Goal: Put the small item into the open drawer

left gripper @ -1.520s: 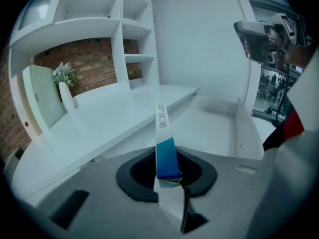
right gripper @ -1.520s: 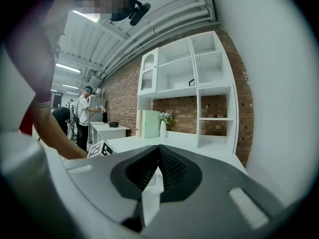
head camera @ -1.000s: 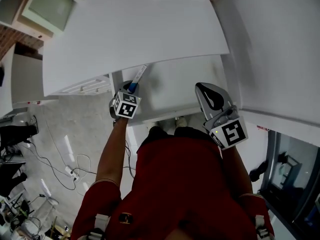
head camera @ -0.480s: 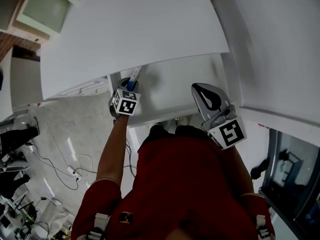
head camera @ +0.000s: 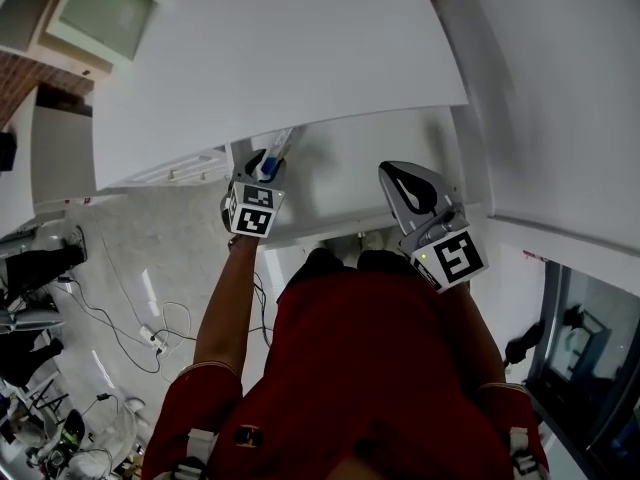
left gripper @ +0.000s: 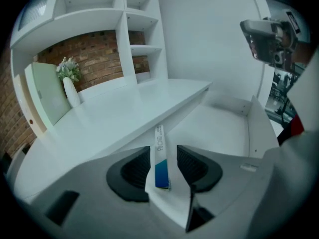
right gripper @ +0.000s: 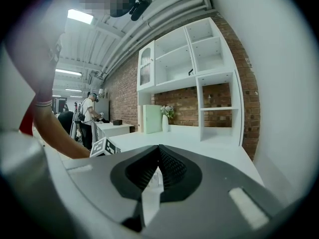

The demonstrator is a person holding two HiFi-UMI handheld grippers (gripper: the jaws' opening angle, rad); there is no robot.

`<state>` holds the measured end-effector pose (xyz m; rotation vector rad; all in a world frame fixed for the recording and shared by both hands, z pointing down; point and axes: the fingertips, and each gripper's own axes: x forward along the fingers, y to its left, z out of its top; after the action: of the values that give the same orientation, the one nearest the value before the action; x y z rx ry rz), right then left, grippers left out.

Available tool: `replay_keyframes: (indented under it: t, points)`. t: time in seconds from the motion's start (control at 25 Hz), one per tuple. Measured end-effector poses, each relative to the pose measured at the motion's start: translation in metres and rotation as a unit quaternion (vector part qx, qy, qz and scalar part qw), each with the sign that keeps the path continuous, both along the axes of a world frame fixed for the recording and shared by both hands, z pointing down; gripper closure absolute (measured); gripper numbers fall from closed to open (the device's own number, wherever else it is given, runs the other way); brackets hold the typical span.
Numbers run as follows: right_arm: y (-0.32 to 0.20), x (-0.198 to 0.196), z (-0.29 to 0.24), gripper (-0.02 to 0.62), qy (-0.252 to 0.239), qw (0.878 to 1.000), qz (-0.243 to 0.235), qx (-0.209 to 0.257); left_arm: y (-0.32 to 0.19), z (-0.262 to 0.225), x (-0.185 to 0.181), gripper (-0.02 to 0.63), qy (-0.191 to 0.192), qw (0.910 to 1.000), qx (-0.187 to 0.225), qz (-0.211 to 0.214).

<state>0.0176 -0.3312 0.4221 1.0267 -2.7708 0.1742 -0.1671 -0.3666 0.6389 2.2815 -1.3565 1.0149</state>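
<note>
The small item (left gripper: 160, 157), a thin white strip with a blue end, stands between the jaws of my left gripper (left gripper: 163, 151). The jaws are opening, and a gap shows beside the item on the right. In the head view the left gripper (head camera: 262, 170) hovers over the left end of the open white drawer (head camera: 370, 173), with the item (head camera: 277, 149) sticking out ahead of it. The drawer's bare floor (left gripper: 219, 128) lies just beyond the jaws. My right gripper (head camera: 407, 186) hangs over the drawer's right side. Seen in its own view, the right gripper (right gripper: 159, 152) is shut and holds nothing.
A white desk top (head camera: 280, 68) overhangs the drawer's back. On the desk stand a vase with flowers (left gripper: 70, 86) and a pale green board (left gripper: 44, 96), with white shelves (left gripper: 142, 29) behind. A white wall (head camera: 560, 98) runs along the right. Cables (head camera: 120, 318) lie on the floor.
The left gripper has crept a little forward over the drawer's left end with the item. The right gripper has drifted slightly up and left.
</note>
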Motion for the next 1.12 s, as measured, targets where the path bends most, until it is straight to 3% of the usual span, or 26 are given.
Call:
replay_keyframes:
  t: [0.12,0.24,0.44,0.56,0.84,1.0,1.12]
  points:
    - [0.004,-0.004,-0.001,0.583,-0.014,1.0,-0.006,0.0,0.003,-0.041,0.014,0.439,0.039,0.9981,0.048,0.003]
    - [0.008,-0.007,-0.006,0.583,-0.029,0.999,-0.013,0.002,0.009,-0.094,0.031,0.463,0.095,0.9901,0.103,0.0]
    - [0.017,-0.009,-0.017,0.583,-0.066,0.998,-0.022,0.001,0.028,-0.178,0.058,0.55,0.189,0.9619,0.197,-0.003]
    - [0.024,-0.01,-0.024,0.583,-0.087,0.996,-0.03,0.002,0.041,-0.216,0.07,0.59,0.227,0.9446,0.237,-0.005]
    - [0.036,-0.009,-0.043,0.583,-0.121,0.992,-0.044,0.016,0.063,-0.271,0.094,0.6,0.269,0.9208,0.282,-0.002]
    - [0.045,-0.008,-0.045,0.583,-0.13,0.99,-0.05,0.017,0.072,-0.285,0.107,0.6,0.274,0.9158,0.294,0.01]
    - [0.053,-0.009,-0.045,0.584,-0.13,0.99,-0.055,0.02,0.078,-0.284,0.111,0.6,0.27,0.9174,0.292,0.013]
